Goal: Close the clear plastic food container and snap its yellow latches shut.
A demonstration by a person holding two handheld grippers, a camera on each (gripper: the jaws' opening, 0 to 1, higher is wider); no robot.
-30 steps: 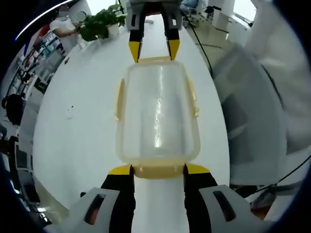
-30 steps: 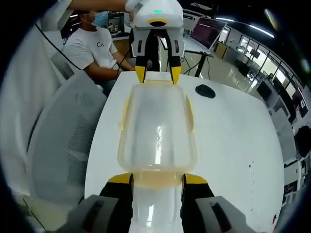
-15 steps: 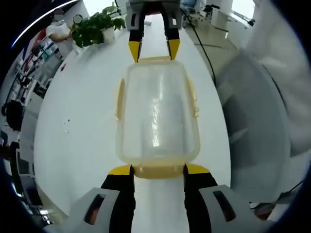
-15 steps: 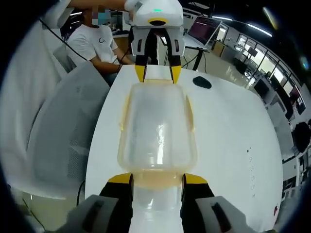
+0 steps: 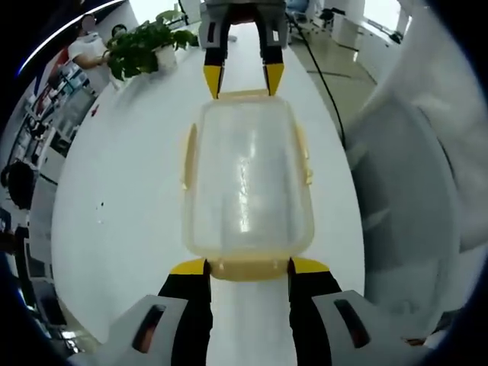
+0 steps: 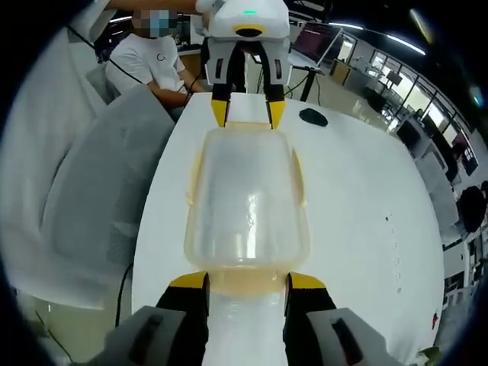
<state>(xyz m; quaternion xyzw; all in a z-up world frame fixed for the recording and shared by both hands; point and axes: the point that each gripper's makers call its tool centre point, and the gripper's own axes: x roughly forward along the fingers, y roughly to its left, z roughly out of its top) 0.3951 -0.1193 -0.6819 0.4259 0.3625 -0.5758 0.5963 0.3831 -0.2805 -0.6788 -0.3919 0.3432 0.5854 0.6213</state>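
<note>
Container (image 5: 248, 179) lies between both hand-held grippers (image 5: 248, 267) (image 6: 245, 280), end latches flanked.

1. White bench (image 5: 114, 191) underneath.
2. Potted plant (image 5: 141, 47) at eleven o'clock, left gripper view.
3. Black mouse (image 6: 313, 117) at one o'clock, right gripper view.
4. Grey mesh chair (image 6: 91, 206) at nine; seated person (image 6: 152, 65) at eleven.

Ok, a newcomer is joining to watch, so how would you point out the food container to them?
Look along the long white table. The container sits held between the left gripper and the right gripper, one at each short end. It's a clear oblong tub with yellow latches; the potted plant stands farther off.
</note>
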